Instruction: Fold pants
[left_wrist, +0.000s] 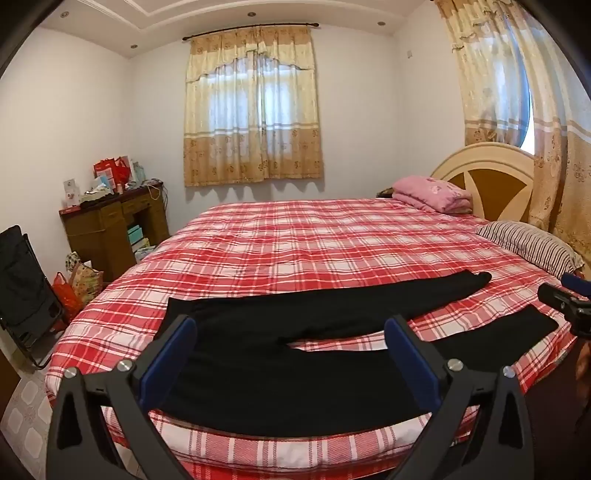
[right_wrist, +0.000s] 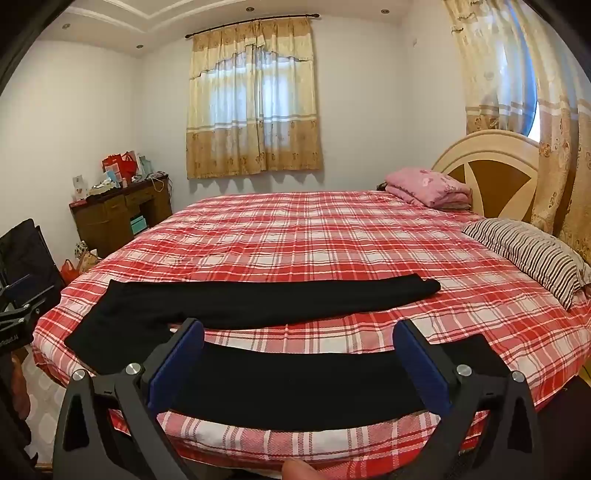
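Along the near edge of the bed (left_wrist: 295, 236), across the lower half of both views, black pants (left_wrist: 258, 369) lie flat on the red-and-white plaid cover, waist toward the left of the frame, the two legs splayed apart and running rightward. One leg angles up toward mid-frame right; the other follows the mattress edge, with a wedge of plaid showing between them.

At the bottom of the left wrist view, the left gripper (left_wrist: 290, 325) hangs over the waist and seat, its blue-padded fingers spread wide with nothing between them. At the bottom of the right wrist view, the right gripper (right_wrist: 298, 326) is just as widely spread, empty, over the nearer leg.

Beyond the pants, the whole middle and far side of the cover lies bare. A striped pillow (right_wrist: 532, 254) sits at the right edge of the frame, and a folded pink blanket (right_wrist: 428, 186) lies by the headboard (right_wrist: 491, 173) at upper right. A cluttered wooden desk (left_wrist: 110, 229) stands at the left.
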